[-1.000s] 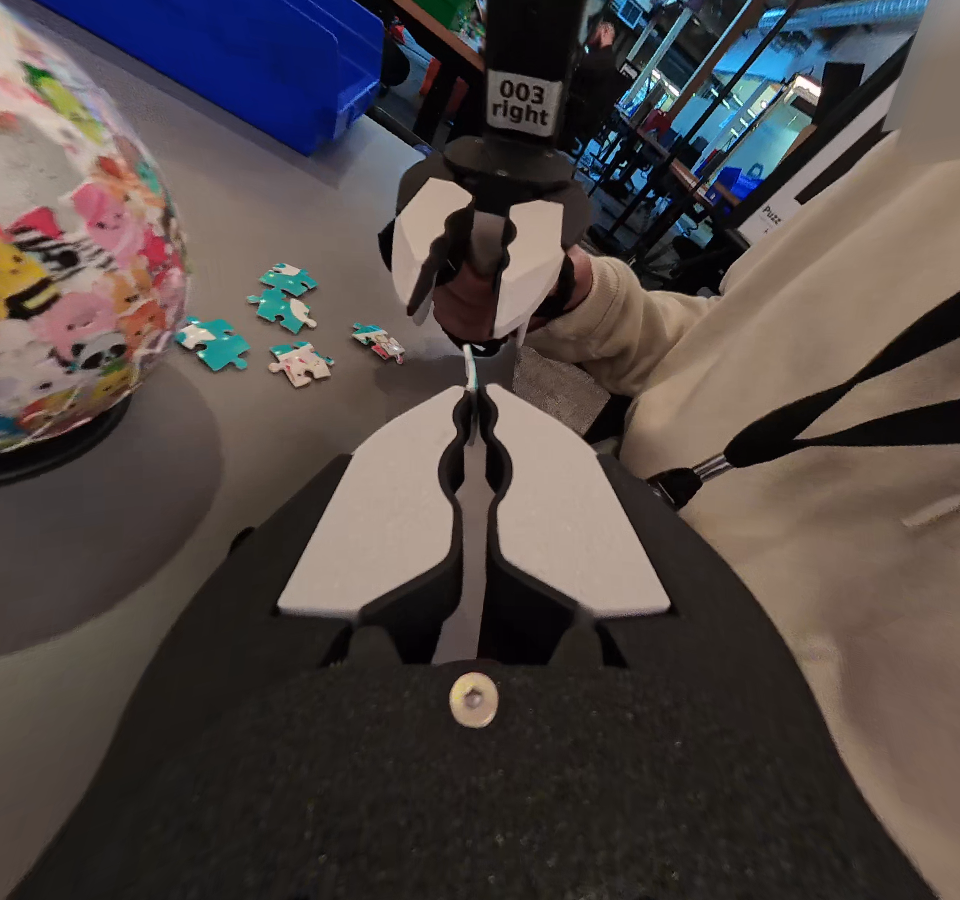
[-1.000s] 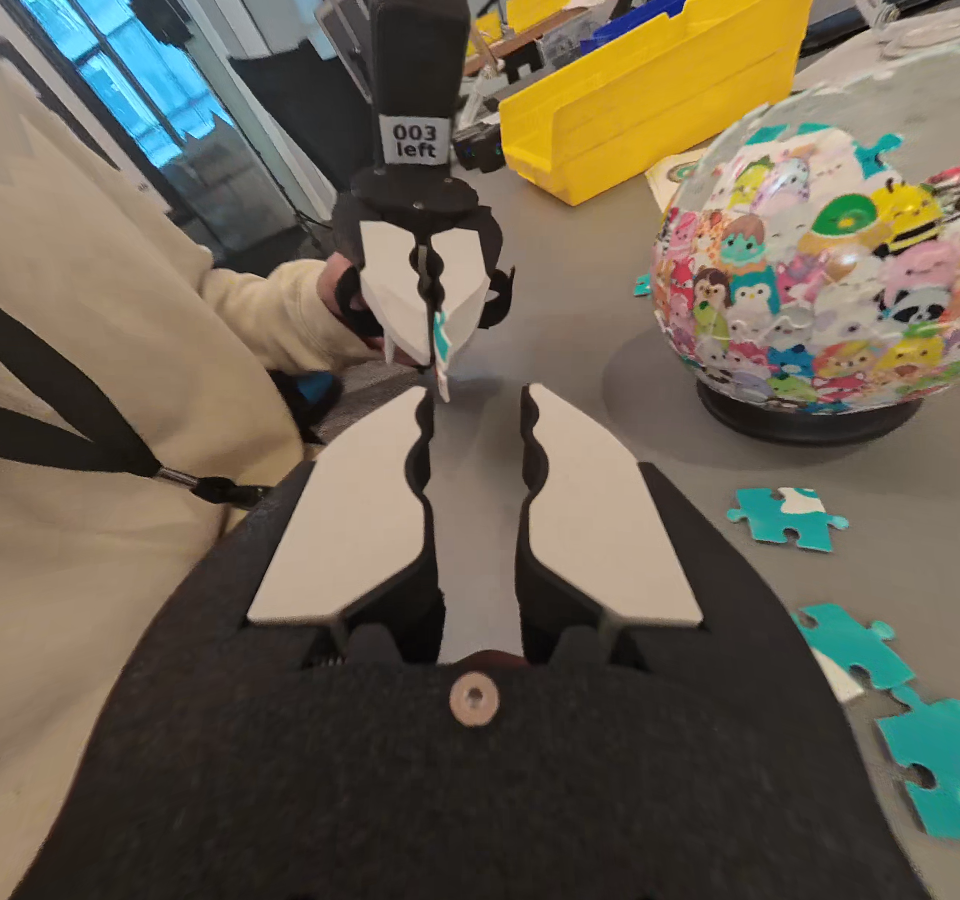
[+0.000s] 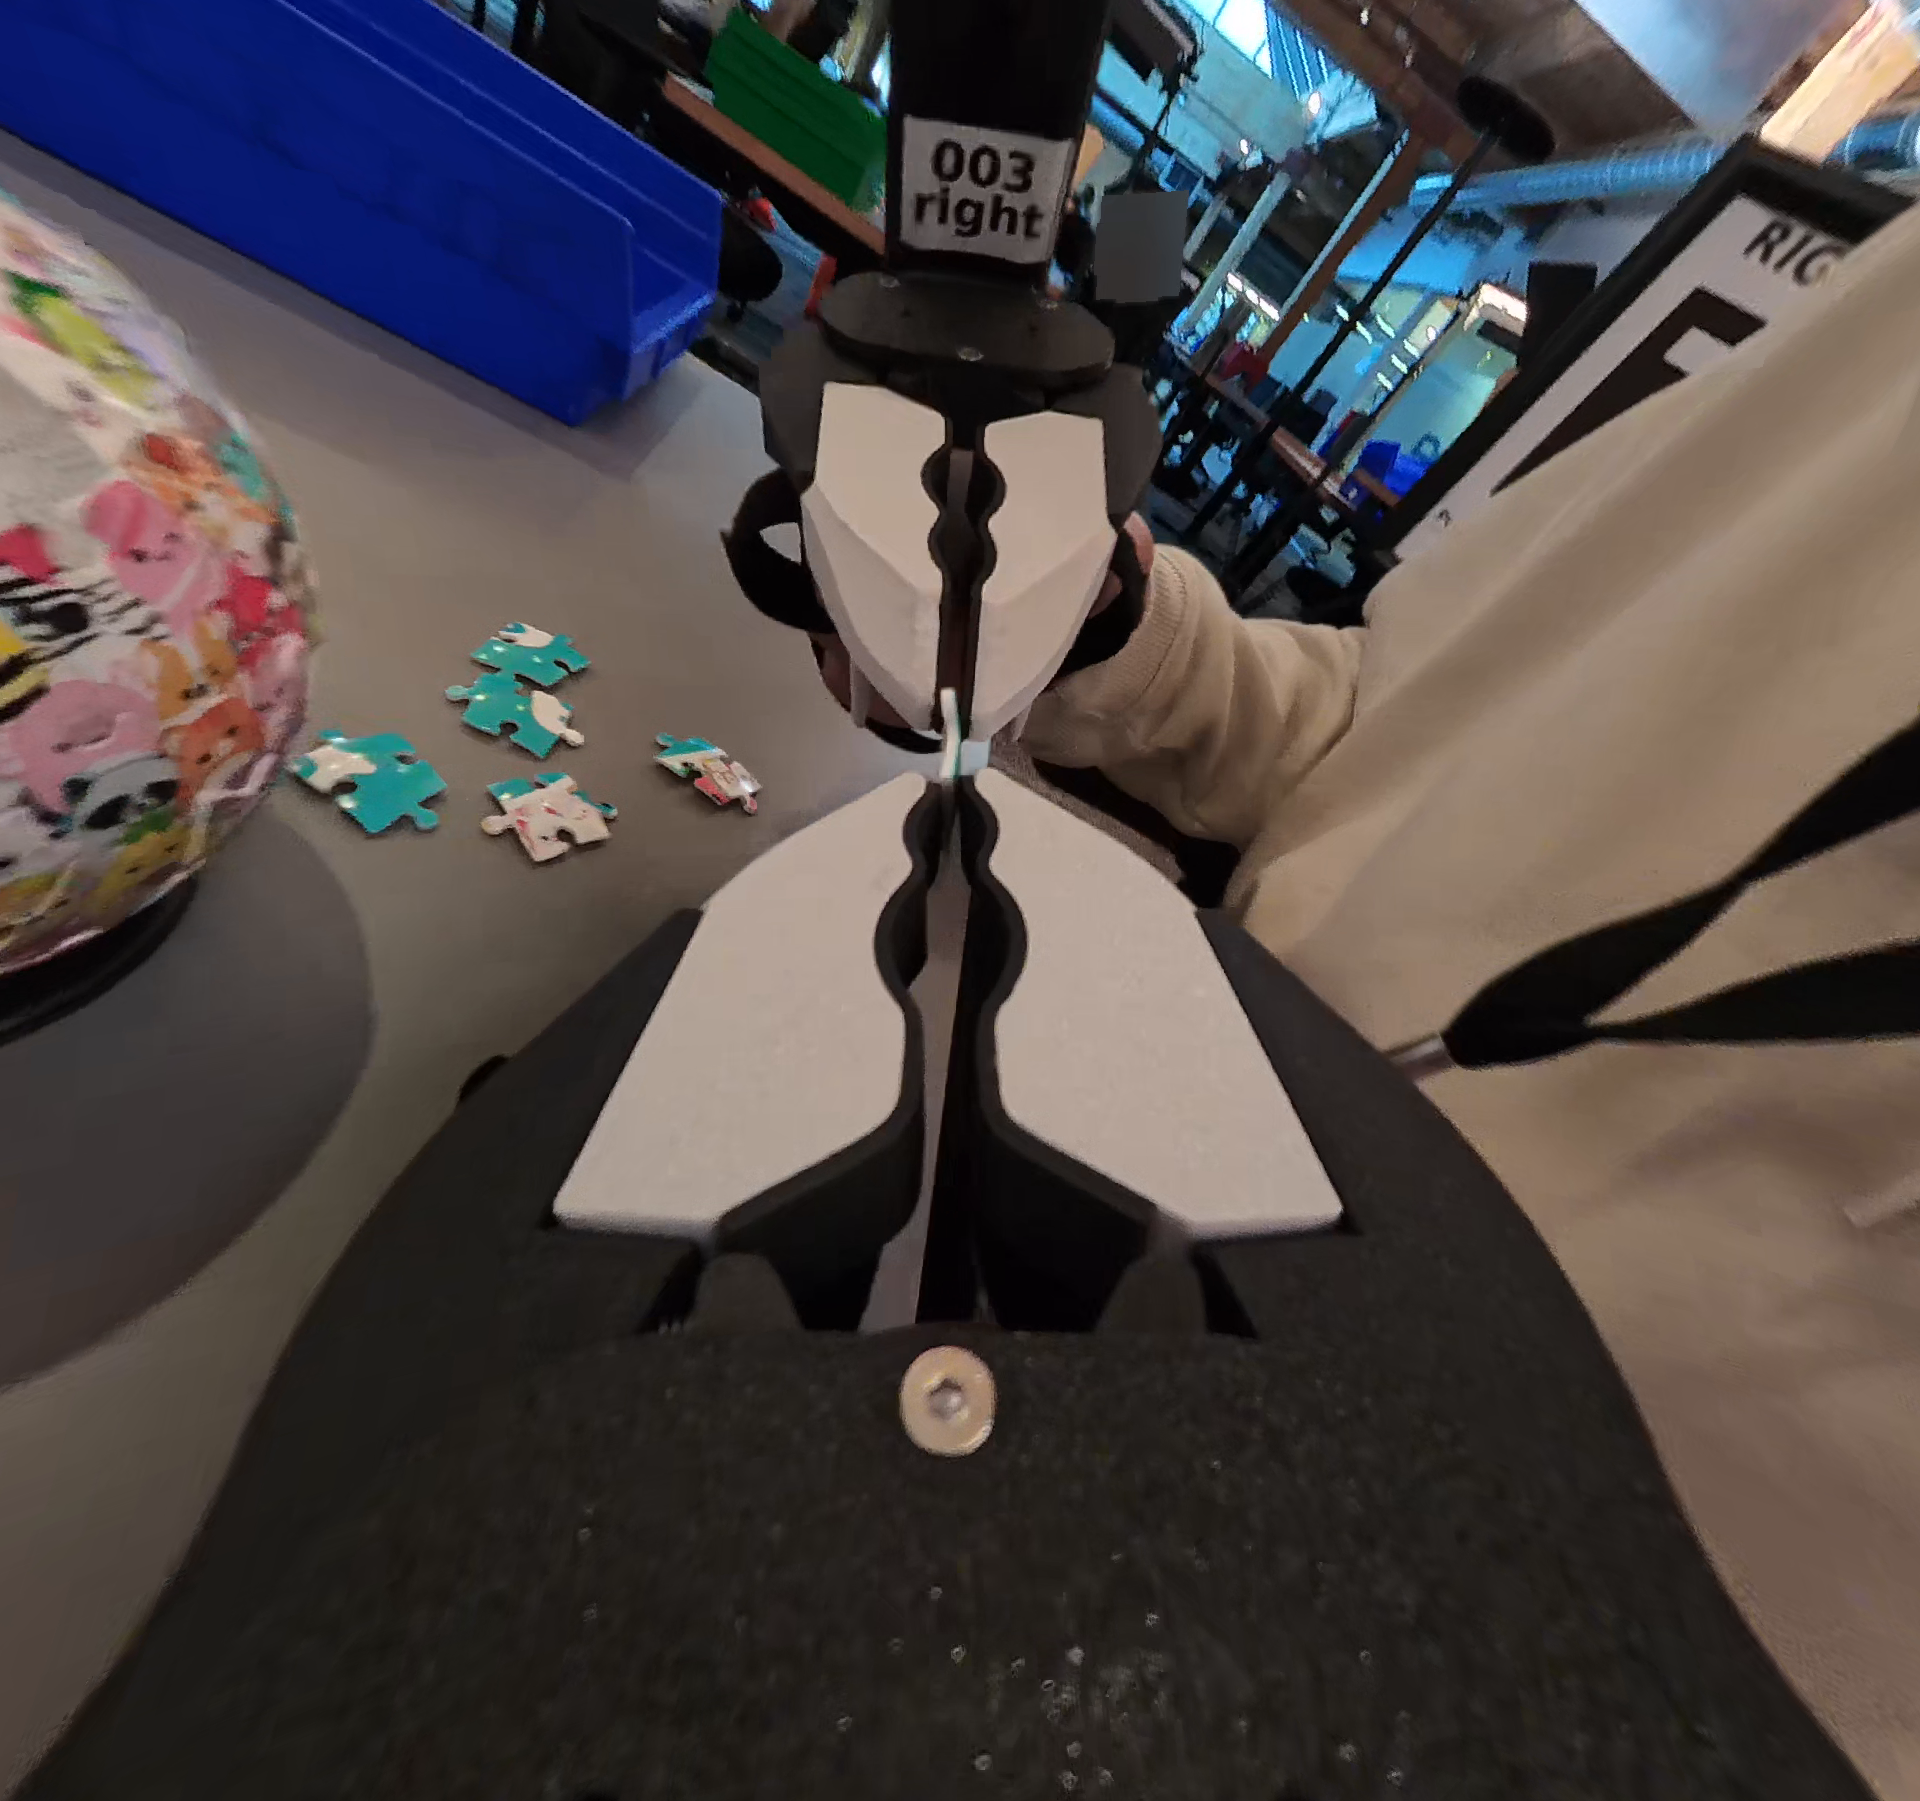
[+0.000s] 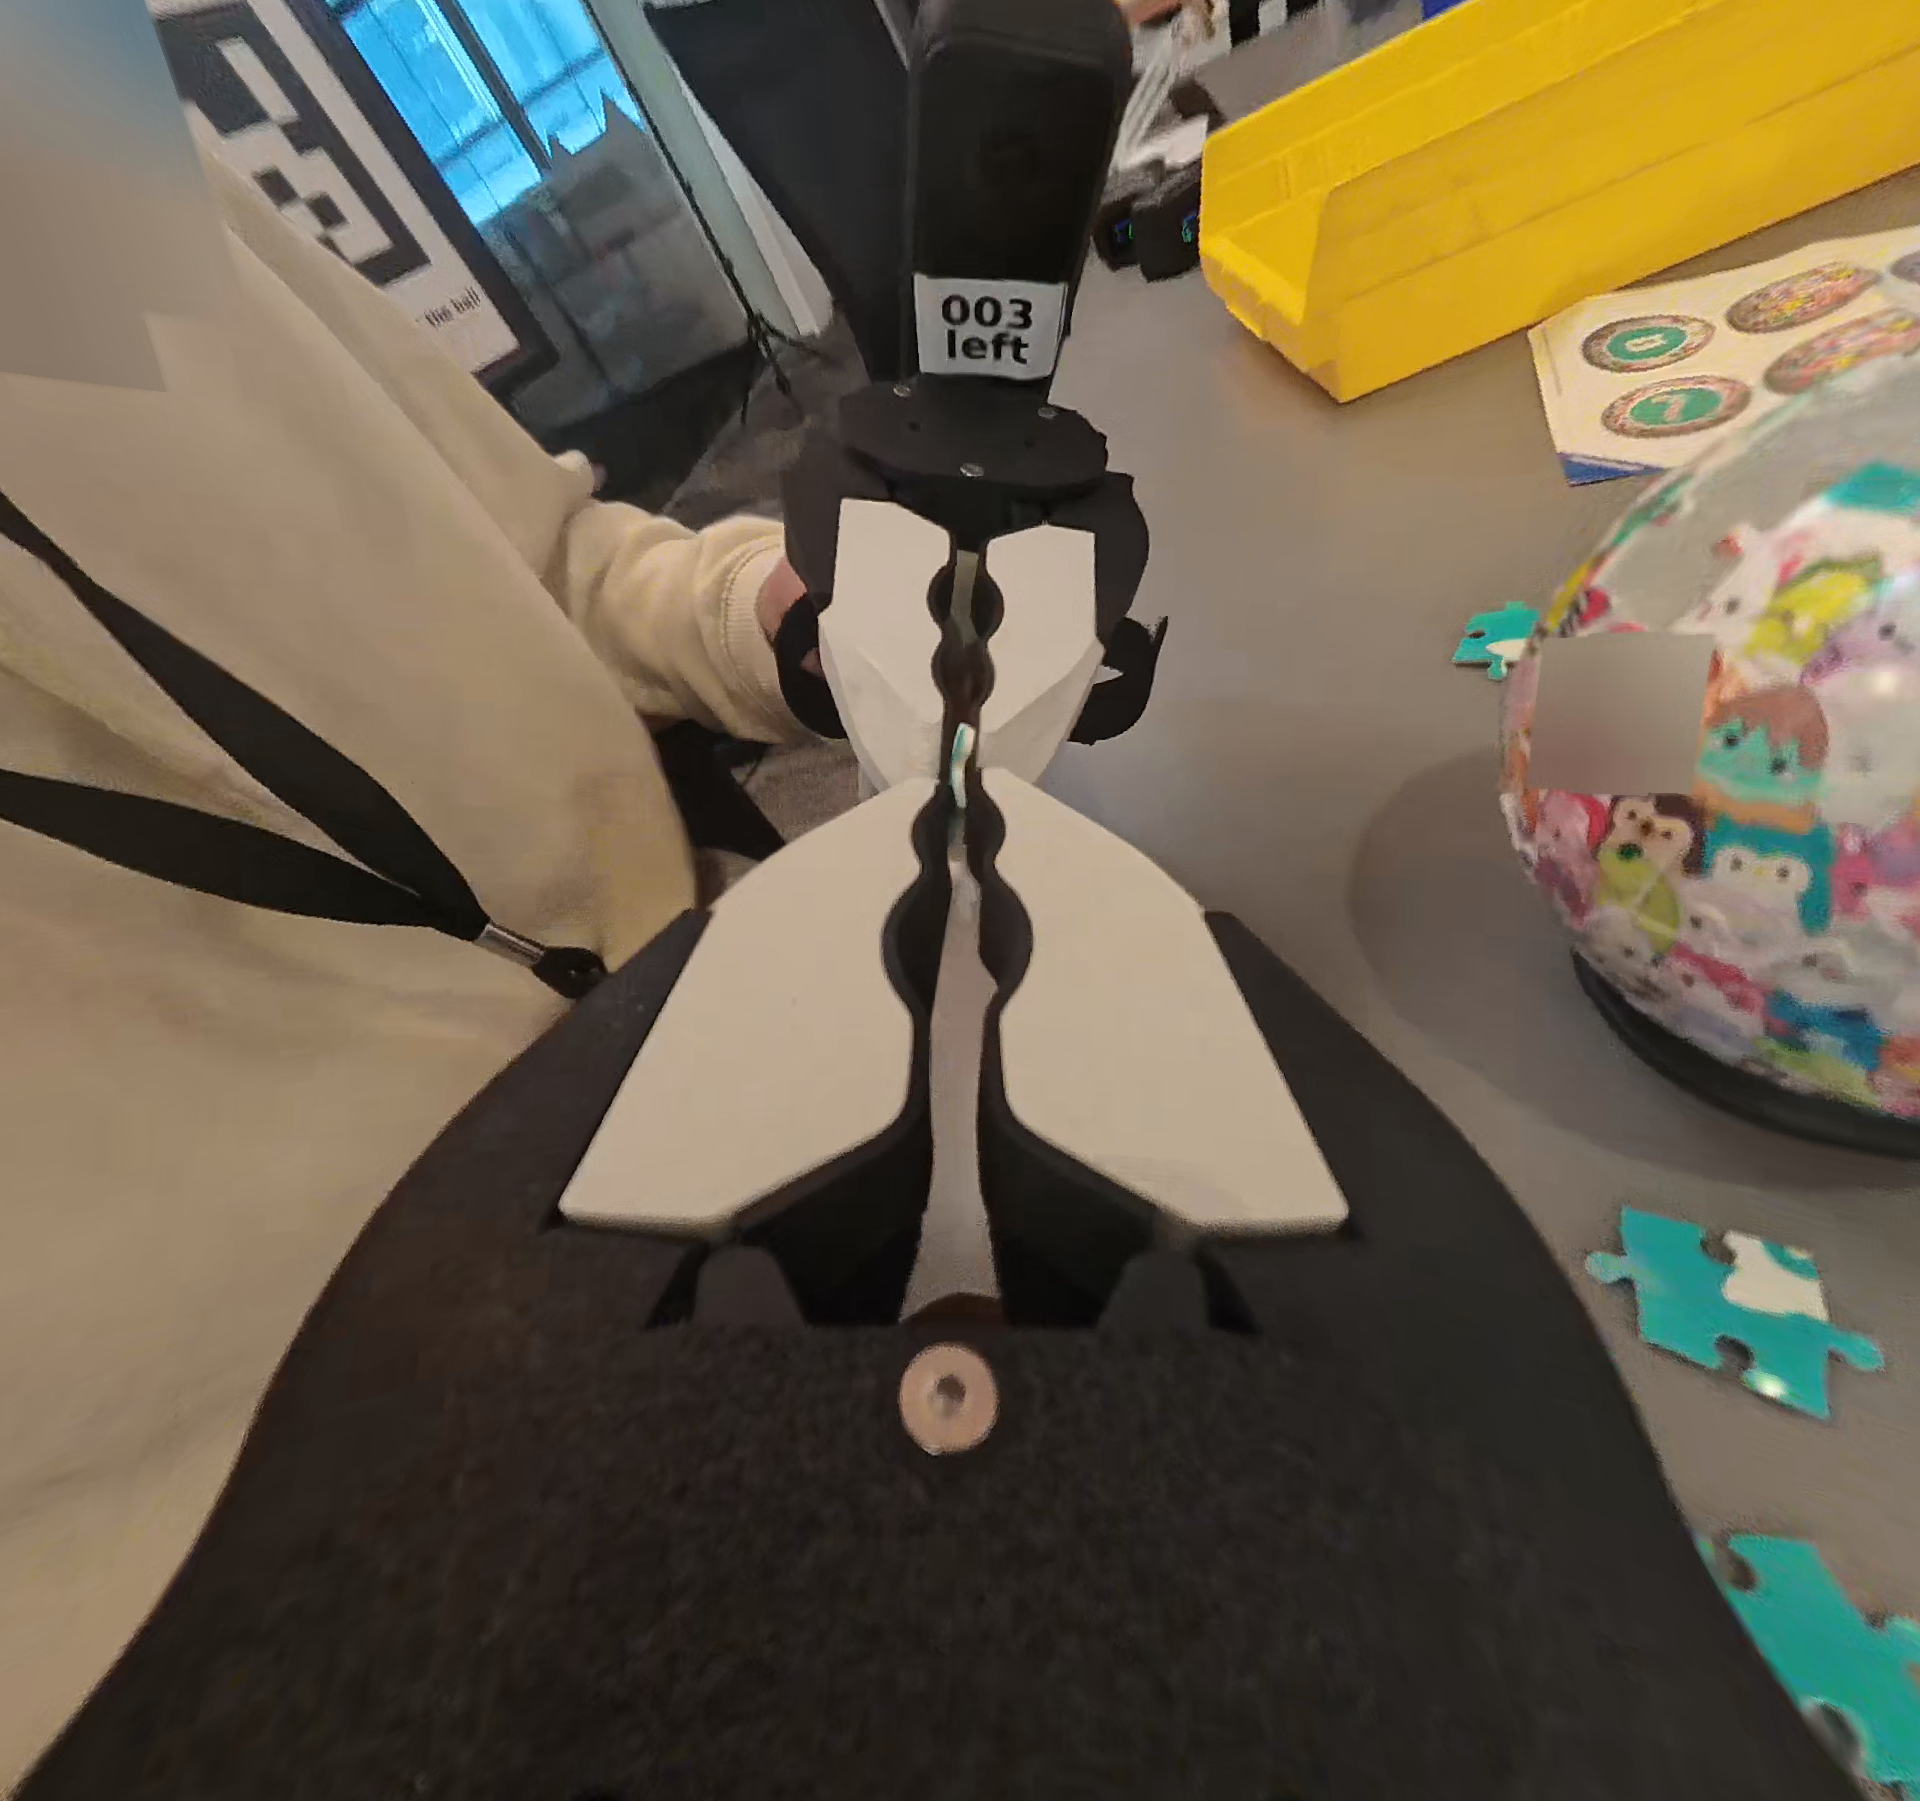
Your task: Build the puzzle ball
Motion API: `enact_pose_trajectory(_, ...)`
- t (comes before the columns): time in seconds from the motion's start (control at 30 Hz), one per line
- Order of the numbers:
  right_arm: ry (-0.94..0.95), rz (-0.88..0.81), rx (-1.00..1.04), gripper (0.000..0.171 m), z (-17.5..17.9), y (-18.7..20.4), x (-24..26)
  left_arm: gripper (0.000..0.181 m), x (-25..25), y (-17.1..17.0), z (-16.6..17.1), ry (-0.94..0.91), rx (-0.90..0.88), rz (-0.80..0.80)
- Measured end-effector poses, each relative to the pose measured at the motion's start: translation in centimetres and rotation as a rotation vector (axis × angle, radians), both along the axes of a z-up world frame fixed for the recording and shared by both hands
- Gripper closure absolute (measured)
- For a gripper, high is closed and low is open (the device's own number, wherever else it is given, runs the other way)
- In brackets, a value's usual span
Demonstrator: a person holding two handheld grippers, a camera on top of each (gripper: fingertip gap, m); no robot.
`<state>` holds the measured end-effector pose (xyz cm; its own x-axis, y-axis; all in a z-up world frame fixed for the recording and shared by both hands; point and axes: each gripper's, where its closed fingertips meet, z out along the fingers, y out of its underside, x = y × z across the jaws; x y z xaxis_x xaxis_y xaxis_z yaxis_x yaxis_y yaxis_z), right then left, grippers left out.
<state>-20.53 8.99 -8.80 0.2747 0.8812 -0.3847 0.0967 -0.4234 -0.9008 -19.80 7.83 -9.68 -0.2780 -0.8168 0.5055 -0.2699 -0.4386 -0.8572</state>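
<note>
Puzzle ball [image 4: 1745, 816] sits on its dark ring stand on the grey table [image 3: 499, 525], mostly built and printed with bright cartoon animals; its upper part looks unfinished, though blur hides the detail. Near the ball, between it and the grippers, lie loose teal pieces [image 3: 520, 723]. Well in front of the ball, the left gripper [image 3: 951, 790] and right gripper [image 4: 956, 806] meet tip to tip, both with fingers pressed together, pinching one small puzzle piece [image 3: 954, 738] edge-on. Which gripper truly carries it I cannot tell. Such a piece is probably light, thin and fairly stiff, with smooth printed faces that could slip or twist between flat pads. Gripping across the body, away from the tabs, should leave its edges free to mate with the ball's shell.
</note>
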Motion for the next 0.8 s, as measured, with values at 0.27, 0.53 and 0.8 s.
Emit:
enact_pose_trajectory(0.27, -0.217, 0.074, -0.042, 0.169, 4.0, 5.3, -1.6, 0.177, -3.2, 4.7, 2.8, -0.138, -0.032, 0.206)
enact_pose_trajectory(0.53, -0.369, 0.101, -0.307, 0.169, 2.9, 12.5, 1.6, 0.176, -4.1, 6.4, 2.4, -0.129, -0.117, 0.252)
enact_pose_trajectory(0.8, -0.331, 0.116, -0.360, 0.169, 1.5, 12.9, 1.0, 0.176, -4.3, 5.7, 1.9, -0.090, -0.073, 0.250)
